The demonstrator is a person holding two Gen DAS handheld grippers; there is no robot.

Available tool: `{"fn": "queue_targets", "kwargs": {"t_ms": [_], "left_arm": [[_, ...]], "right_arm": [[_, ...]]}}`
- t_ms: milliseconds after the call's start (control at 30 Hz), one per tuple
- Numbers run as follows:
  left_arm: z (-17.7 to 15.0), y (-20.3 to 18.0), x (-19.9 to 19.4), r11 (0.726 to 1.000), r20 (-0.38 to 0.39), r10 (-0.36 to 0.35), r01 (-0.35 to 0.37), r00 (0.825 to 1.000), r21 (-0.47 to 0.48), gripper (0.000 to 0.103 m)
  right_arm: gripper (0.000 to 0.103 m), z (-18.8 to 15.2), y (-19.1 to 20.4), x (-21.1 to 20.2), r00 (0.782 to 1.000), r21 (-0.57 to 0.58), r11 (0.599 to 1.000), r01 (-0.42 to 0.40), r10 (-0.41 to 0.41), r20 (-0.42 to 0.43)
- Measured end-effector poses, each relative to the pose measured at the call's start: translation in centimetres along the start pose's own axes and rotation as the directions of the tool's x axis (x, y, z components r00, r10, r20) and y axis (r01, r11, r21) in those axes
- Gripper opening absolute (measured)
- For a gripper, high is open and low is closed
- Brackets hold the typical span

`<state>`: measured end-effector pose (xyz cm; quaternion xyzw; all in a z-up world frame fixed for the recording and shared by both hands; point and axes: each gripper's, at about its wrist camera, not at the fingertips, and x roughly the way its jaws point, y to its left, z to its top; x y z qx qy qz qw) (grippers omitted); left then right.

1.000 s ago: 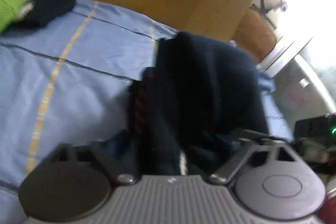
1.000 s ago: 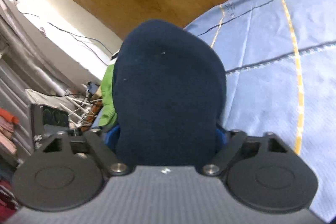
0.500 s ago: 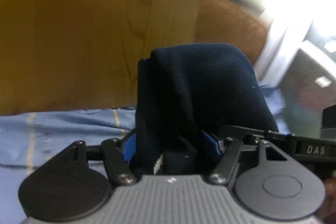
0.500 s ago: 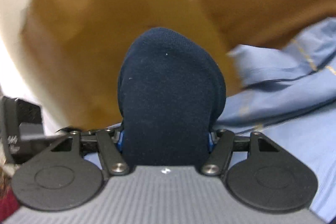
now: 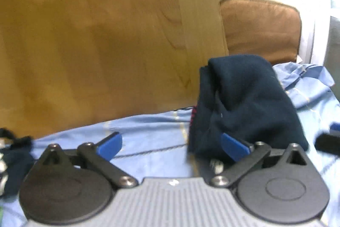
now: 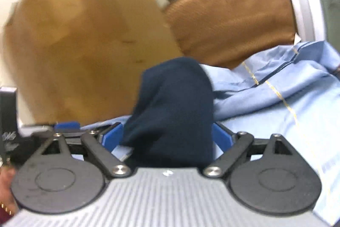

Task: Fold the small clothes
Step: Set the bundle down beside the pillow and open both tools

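1. Both claws are letting go. The left claw [image 5: 172,145] gripped the dark sock bundle [image 5: 244,103] half a second ago; now its jaws are opening, standing wide, and the bundle sits off to the right, against the right blue pad [image 5: 233,147] only, with bare sheet between the fingers.
2. The right claw [image 6: 167,136] is also opening. The bundle [image 6: 174,107] is between its pads, but a gap shows on the left side, so nothing is pinched.
3. The bundle rests on the blue sheet [image 5: 148,154] of the bed, close to the wooden headboard [image 5: 95,35]. This reads as a finished fold being set down; the next piece is likely due.
4. Around: a brown cushion [image 6: 229,20] behind, rumpled sheet [image 6: 276,86] to the right, and a dark garment [image 5: 14,156] at the left edge of the left view.
5. In the way: the right pad touching the bundle could drag it on withdrawal and loosen the fold.
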<state>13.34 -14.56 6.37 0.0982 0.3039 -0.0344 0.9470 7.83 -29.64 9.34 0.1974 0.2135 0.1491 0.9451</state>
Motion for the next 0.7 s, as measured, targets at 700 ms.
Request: {"fn": "queue_targets", "kwargs": {"t_ms": [700], "left_arm": [[-7.5,2.5,-15.3,0.999,0.102,0.011,-0.007,0.995,-0.041,0.103]], "right_arm": [[0.103,-11.1,9.8,-10.5,1.000,0.112,0.994,-0.004,0.002,0.021]]}}
